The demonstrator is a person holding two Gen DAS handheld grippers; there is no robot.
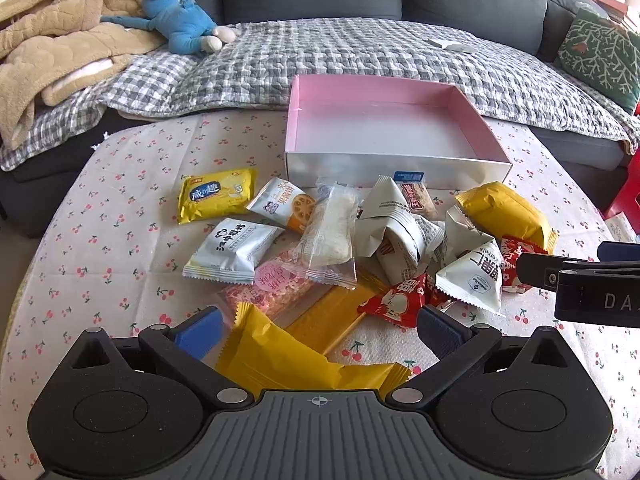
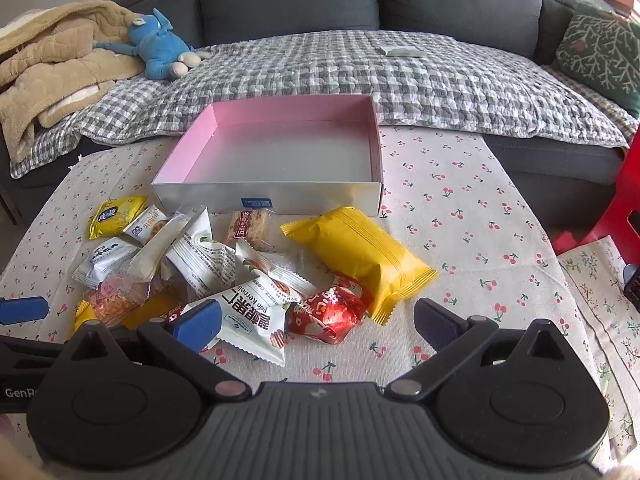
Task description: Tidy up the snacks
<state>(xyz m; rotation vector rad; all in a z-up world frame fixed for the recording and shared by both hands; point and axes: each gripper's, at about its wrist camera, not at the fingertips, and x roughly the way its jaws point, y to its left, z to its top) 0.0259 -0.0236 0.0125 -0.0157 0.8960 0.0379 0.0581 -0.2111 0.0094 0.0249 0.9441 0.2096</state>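
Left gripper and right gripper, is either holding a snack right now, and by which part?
Neither. The left gripper and right gripper are both open and empty.

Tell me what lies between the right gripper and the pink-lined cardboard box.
In the right wrist view, a red foil packet and a plump yellow packet lie between the right gripper and the box.

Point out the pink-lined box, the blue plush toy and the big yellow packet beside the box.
Pink-lined box (image 2: 276,160), right wrist view, bare floor.
Blue plush toy (image 2: 160,50), right wrist view, body.
Big yellow packet (image 2: 356,252), right wrist view, middle.
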